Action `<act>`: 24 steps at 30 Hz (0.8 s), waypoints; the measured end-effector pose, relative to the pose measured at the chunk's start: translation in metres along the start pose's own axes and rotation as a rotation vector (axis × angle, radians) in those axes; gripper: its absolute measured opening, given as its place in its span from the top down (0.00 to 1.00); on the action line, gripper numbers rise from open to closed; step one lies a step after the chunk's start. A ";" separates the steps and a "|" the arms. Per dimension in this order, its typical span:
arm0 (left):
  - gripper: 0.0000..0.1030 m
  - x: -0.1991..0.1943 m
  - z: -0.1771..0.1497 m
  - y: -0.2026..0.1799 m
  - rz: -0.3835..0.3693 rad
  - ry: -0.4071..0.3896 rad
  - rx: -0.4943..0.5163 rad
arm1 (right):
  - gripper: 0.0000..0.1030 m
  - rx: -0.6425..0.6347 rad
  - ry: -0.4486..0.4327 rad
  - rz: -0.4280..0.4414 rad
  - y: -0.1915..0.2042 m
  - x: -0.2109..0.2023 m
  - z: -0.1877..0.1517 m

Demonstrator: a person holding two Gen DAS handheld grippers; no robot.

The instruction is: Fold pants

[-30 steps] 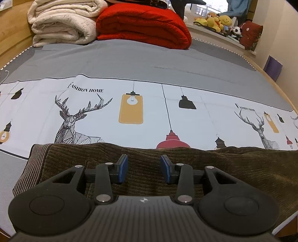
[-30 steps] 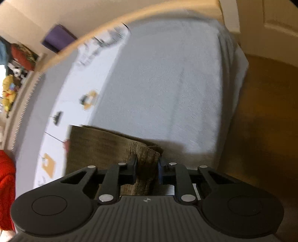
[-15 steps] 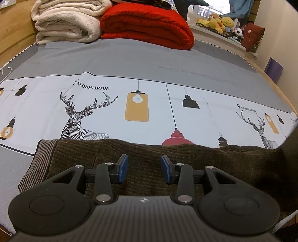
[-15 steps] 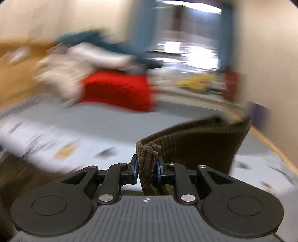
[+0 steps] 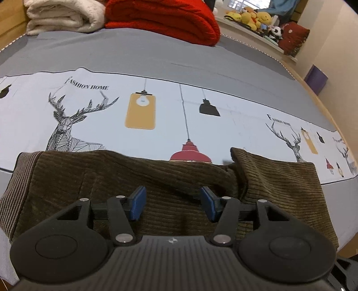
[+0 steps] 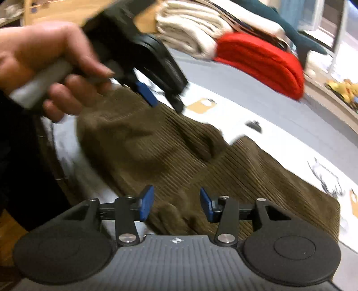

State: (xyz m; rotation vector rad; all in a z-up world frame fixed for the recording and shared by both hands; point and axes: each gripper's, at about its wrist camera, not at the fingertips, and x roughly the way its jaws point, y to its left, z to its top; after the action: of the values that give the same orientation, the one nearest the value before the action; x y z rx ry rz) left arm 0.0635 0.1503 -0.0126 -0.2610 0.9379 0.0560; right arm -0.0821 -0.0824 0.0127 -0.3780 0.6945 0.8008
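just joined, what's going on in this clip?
A person is folding brown corduroy pants on a bed with a handheld gripper in each hand. One end of the pants already lies folded over the rest. The right gripper is opening its jaws over the folded-over cloth, pads clear of it. The left gripper, seen from the right wrist in the person's hand, is also opening its jaws above the pants, gripping nothing.

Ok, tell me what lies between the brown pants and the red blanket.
Left wrist view: between the brown pants and the red blanket lies only bedsheet, a printed white band, then plain grey.
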 end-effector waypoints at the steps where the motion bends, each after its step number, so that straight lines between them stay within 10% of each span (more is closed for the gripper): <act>1: 0.43 0.001 0.000 -0.002 0.000 0.002 0.004 | 0.53 0.012 0.021 -0.016 -0.004 0.007 -0.001; 9: 0.43 0.007 -0.001 -0.010 0.023 0.013 0.036 | 0.55 0.032 0.119 0.016 0.000 0.050 -0.004; 14: 0.43 0.008 -0.002 -0.012 0.027 0.016 0.044 | 0.87 -0.027 0.110 0.081 0.009 0.048 -0.006; 24: 0.42 0.005 0.002 -0.009 0.000 0.006 0.013 | 0.91 -0.056 -0.100 0.114 0.006 -0.034 -0.001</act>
State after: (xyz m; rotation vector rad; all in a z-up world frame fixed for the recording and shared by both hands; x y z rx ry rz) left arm 0.0693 0.1421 -0.0137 -0.2490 0.9444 0.0493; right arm -0.1034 -0.0964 0.0352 -0.3490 0.6048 0.9429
